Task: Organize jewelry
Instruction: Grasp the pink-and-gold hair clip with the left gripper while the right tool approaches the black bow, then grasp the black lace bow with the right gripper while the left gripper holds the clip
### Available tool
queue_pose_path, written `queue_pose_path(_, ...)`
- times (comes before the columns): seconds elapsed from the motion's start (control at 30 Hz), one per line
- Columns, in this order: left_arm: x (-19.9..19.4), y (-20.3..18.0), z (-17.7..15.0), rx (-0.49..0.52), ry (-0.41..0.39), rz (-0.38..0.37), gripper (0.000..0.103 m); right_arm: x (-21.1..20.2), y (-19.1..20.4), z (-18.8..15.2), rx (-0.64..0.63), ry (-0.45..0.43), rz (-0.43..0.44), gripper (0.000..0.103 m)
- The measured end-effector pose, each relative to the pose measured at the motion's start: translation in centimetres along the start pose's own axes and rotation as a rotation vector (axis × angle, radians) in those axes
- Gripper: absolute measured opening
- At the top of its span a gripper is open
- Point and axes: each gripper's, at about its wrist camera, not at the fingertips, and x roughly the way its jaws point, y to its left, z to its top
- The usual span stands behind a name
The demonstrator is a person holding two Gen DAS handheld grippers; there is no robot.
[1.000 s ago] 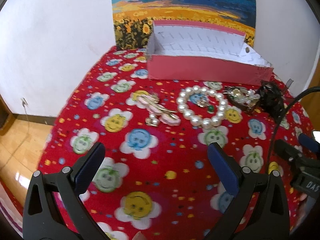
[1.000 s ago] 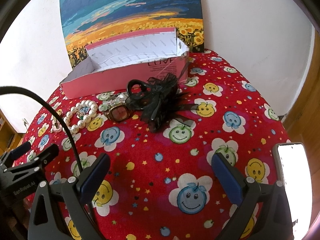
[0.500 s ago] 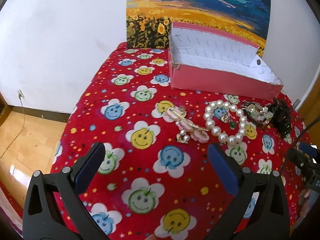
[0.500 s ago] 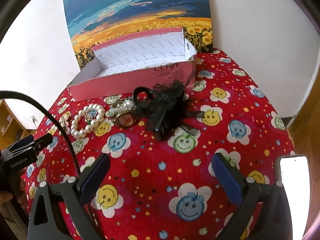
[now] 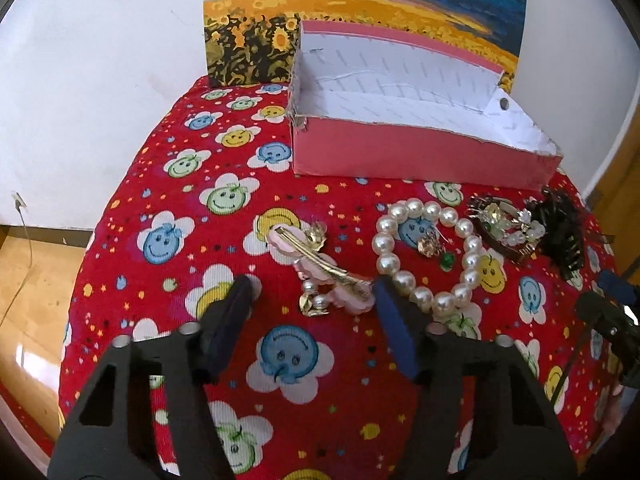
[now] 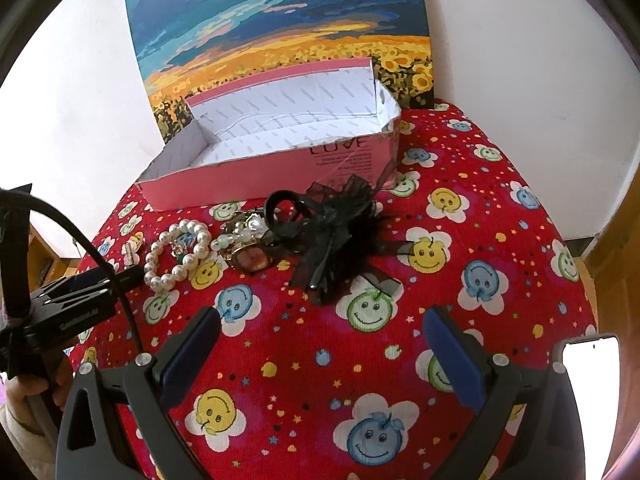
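A pink flower hair clip (image 5: 320,270) with a gold clasp lies on the red smiley cloth (image 5: 172,184). My left gripper (image 5: 314,292) is open, its fingertips just either side of the clip's near end. To its right lie a pearl bracelet (image 5: 428,256) around an earring (image 5: 432,246), a rhinestone piece (image 5: 506,232) and a black lace hair claw (image 6: 332,232). An open pink box (image 5: 420,156), empty, stands behind them. My right gripper (image 6: 320,330) is open and empty, short of the black claw.
A sunflower painting (image 5: 360,12) leans on the white wall behind the box. A phone (image 6: 592,400) lies at the cloth's right edge. The left gripper shows in the right wrist view (image 6: 80,292). The floor drops away on the left.
My left gripper has moved forward and lower onto the pink hair clip, and its jaws have narrowed. My right gripper has drawn back slightly and stays open.
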Motion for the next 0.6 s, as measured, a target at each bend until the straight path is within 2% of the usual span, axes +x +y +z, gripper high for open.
queue_pose_path(0.03,0.1,0.1,0.1,-0.002,-0.003,-0.002,0.046,0.1,0.0,0.1,0.002,0.001,0.003,0.103)
queue_pose_path(0.3,0.1,1.5,0.9,-0.042,-0.021,-0.061,0.016,0.8,-0.6,0.2,0.023,0.005,0.023,0.103)
queue_pose_path(0.6,-2.2,1.7,0.6,-0.060,-0.071,-0.098,0.015,0.9,-0.8,0.2,0.031,0.006,0.033,0.103)
